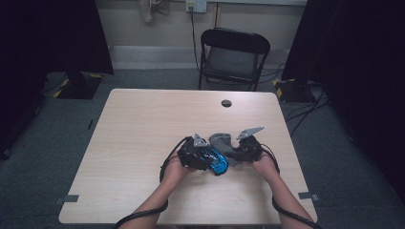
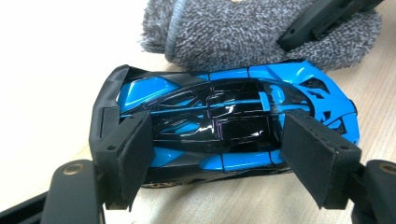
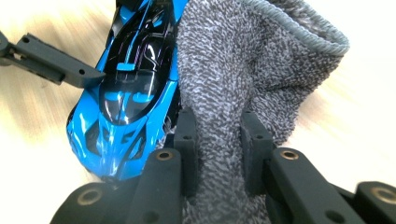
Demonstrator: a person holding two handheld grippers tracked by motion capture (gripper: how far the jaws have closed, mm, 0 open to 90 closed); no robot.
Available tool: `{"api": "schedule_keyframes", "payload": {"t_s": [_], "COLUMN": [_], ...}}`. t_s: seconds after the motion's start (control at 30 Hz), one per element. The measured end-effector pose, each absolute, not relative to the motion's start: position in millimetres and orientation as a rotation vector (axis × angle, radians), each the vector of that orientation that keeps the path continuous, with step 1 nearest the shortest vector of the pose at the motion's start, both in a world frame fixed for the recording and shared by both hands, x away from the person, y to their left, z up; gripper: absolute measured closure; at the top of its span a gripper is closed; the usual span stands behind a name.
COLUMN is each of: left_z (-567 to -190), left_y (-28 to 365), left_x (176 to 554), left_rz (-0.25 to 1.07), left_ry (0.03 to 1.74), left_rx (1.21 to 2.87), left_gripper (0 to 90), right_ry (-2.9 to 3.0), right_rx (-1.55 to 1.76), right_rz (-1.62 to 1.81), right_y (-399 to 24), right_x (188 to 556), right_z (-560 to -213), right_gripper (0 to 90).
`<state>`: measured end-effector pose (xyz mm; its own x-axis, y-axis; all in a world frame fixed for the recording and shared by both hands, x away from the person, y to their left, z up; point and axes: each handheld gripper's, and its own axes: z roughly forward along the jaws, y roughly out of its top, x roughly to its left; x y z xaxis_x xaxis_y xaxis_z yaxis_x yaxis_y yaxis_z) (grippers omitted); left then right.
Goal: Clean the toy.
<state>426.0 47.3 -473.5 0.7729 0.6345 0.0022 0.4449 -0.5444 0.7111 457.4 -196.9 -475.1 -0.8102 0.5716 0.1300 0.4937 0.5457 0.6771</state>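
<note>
While pinched, fuzzy grey cloth (image 3: 243, 70) touches glossy blue car (image 2: 224, 121).

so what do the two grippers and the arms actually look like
Both the left gripper and the right gripper are black, each topped by a grey three-cornered plate. Their jaws carry flat black rectangular pads. A black cable trails along each forearm; no sleeves show.

Left gripper (image 1: 206, 155) jaws spread wide, right gripper (image 1: 241, 150) jaws pinched close, both low and angled inward

toy car (image 2: 224, 121) – 1 | grey sock (image 3: 233, 70) – 1 | table (image 1: 143, 124) – 1 | folding chair (image 1: 234, 55) – 1
</note>
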Motion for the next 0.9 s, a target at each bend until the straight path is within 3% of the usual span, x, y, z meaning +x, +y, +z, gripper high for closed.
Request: {"api": "schedule_keyframes", "payload": {"t_s": [0.9], "left_z": [-473], "left_y": [46], "left_x": [425], "left_rz": [0.343], "left_ry": [0.8], "left_rx": [2.241], "left_gripper": [25.4], "right_ry": [2.685], "right_rx": [0.907], "right_rz": [1.116], "right_y": [-222], "right_x": [427], "right_z": [-474], "right_gripper": [72.9]}}
